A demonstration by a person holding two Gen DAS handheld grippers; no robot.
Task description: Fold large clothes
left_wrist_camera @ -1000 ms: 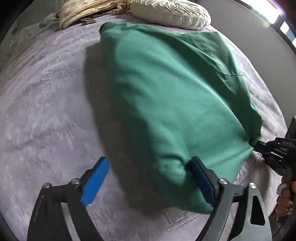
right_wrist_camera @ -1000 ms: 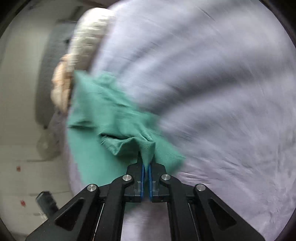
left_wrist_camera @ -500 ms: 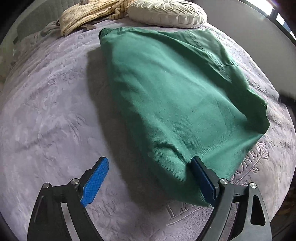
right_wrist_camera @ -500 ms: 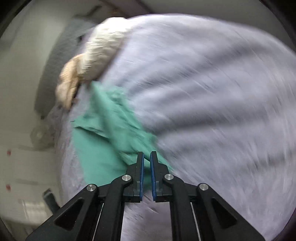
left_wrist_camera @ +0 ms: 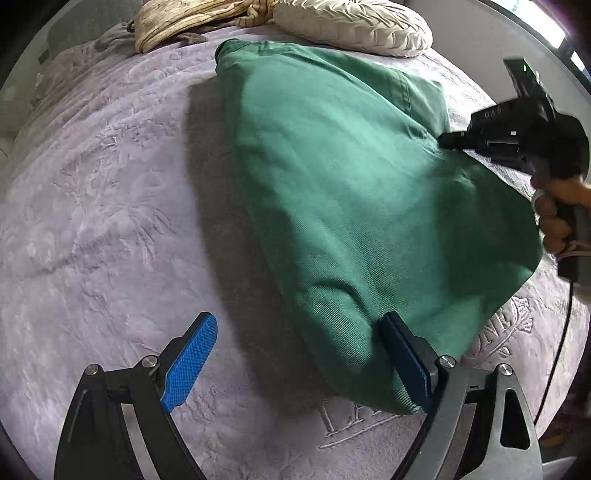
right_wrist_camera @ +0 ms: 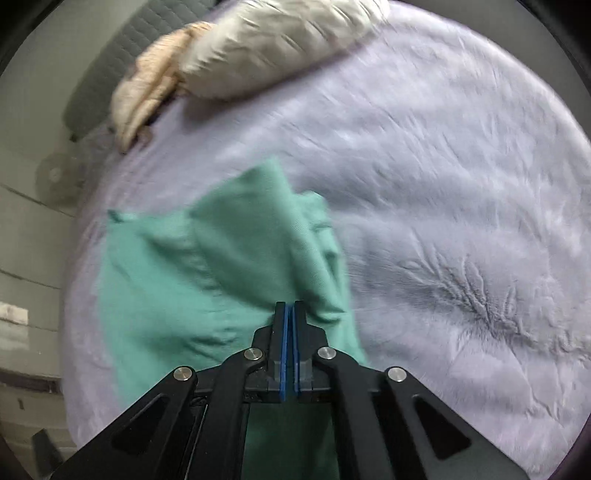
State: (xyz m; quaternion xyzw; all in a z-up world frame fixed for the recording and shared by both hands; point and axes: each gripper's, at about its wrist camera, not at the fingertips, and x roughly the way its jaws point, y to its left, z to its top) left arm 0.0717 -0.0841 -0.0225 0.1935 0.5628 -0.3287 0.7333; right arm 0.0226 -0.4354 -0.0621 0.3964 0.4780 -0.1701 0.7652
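A large green garment [left_wrist_camera: 351,192] lies spread on the lilac bedspread [left_wrist_camera: 103,206]. My left gripper [left_wrist_camera: 299,354] is open just above the bed, its right finger against the garment's near corner, its left finger over bare bedspread. My right gripper [right_wrist_camera: 289,314] is shut on a fold of the green garment [right_wrist_camera: 229,266] and holds it up off the bed. In the left wrist view the right gripper [left_wrist_camera: 450,140] grips the cloth's right edge, further up the bed.
A round cream cushion [left_wrist_camera: 351,26] and a tan crumpled blanket [left_wrist_camera: 177,18] lie at the head of the bed. A wall [left_wrist_camera: 480,40] runs along the bed's right side. A cable [left_wrist_camera: 554,365] hangs at the right edge.
My right gripper let go of the garment's lower right corner, moved up the bed and shut on the right edge higher up. The left gripper has stayed open at the near corner.
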